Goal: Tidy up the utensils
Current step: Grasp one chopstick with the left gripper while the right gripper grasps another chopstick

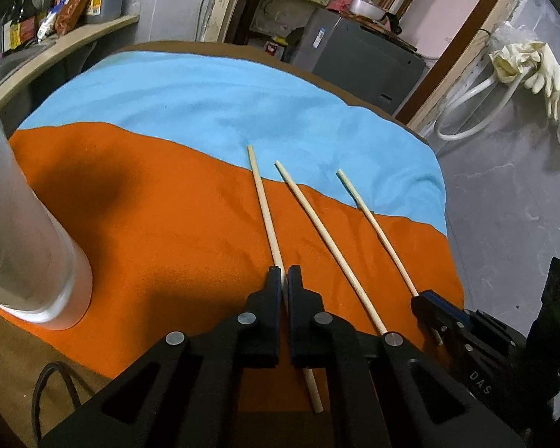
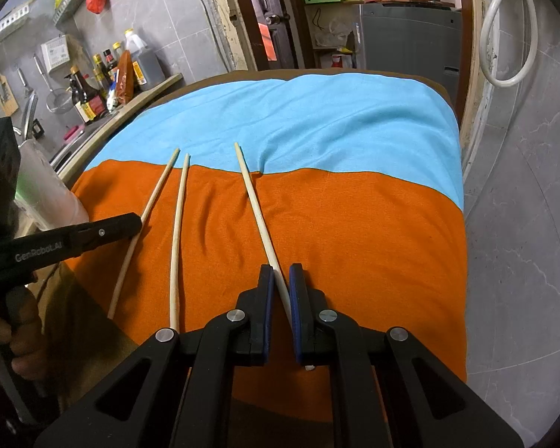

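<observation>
You're over a table w/ an orange cloth [image 1: 149, 224] up front and a blue cloth [image 1: 205, 104] behind, kitchen shelf w/ bottles [image 2: 93, 89] off to the left, frosted cup [image 1: 22, 224] standing at the left edge of the orange. Your left gripper [image 1: 284, 274] is pinched tight on the leftmost chopstick [image 1: 263, 205], which runs from the jaws out to the blue, its back end sticking out under the gripper. Your right gripper [image 2: 281, 274] is clamped on the rightmost chopstick [image 2: 255, 212] the same way, and the middle chopstick [image 1: 324, 224] lies loose on the cloth btw the two, touching neither.
</observation>
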`<state>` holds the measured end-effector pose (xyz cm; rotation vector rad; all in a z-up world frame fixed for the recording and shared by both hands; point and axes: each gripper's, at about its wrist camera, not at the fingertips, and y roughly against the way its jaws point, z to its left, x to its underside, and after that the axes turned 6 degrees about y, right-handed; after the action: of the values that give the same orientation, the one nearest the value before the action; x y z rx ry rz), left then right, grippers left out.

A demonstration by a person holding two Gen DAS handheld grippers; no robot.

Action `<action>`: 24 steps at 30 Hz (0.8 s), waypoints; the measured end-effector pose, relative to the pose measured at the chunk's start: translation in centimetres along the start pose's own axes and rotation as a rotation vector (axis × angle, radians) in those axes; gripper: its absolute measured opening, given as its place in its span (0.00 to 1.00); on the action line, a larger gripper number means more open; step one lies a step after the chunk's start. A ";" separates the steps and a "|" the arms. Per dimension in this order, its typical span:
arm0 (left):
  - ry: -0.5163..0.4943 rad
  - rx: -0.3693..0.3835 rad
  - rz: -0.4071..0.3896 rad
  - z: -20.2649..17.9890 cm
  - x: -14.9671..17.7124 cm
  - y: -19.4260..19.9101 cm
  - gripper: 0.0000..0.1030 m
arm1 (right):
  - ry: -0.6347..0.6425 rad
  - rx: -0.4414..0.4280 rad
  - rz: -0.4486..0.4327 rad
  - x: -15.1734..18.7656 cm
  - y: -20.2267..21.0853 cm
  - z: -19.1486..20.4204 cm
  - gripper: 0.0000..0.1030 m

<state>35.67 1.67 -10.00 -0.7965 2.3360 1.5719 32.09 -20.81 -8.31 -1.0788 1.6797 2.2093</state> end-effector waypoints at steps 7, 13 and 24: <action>0.031 0.006 0.067 0.0 -1.5 -1.0 0.04 | 0.047 -0.009 0.028 -1.5 -1.2 0.2 0.09; 0.044 -0.003 0.086 0.0 -2.1 -1.7 0.05 | 0.086 -0.015 0.038 -3.2 -2.5 0.4 0.14; -0.016 -0.070 0.058 -1.0 -2.1 -2.2 0.04 | 0.046 -0.089 0.050 -4.1 -3.3 0.4 0.08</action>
<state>38.73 0.83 -10.37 -0.7337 2.3242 1.6859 36.66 -18.11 -8.25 -1.1290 1.6580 2.3283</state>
